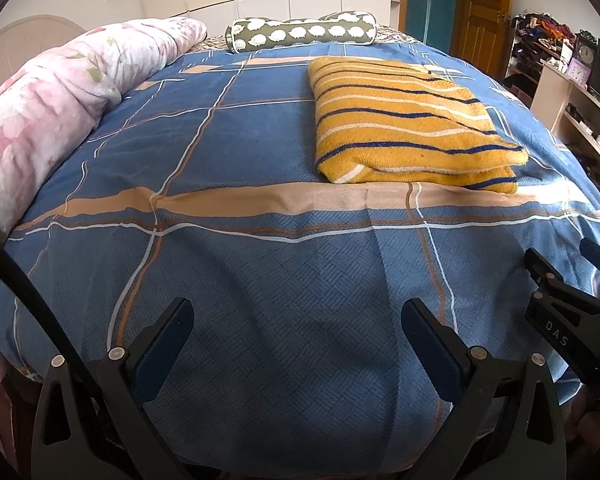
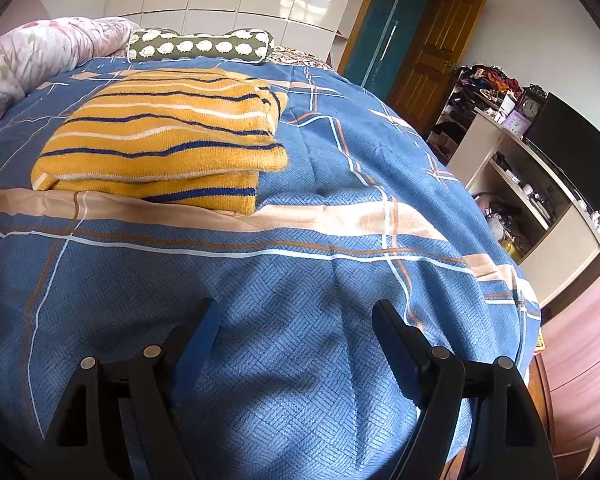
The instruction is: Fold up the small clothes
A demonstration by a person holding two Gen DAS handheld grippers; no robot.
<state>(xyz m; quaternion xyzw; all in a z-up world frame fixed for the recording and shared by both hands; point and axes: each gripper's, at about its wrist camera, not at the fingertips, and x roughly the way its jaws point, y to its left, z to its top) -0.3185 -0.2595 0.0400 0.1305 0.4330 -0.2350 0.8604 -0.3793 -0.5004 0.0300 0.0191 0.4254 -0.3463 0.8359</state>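
A yellow sweater with blue and white stripes lies folded into a flat rectangle on the blue plaid bedspread. It also shows in the right wrist view, at the upper left. My left gripper is open and empty, low over the near part of the bed, well short of the sweater. My right gripper is open and empty too, over the bedspread near the bed's front right. The right gripper's body shows at the right edge of the left wrist view.
A rolled pink floral quilt runs along the bed's left side. A green bolster pillow lies at the head. White shelves with a clock and a dark screen stand right of the bed, near a wooden door.
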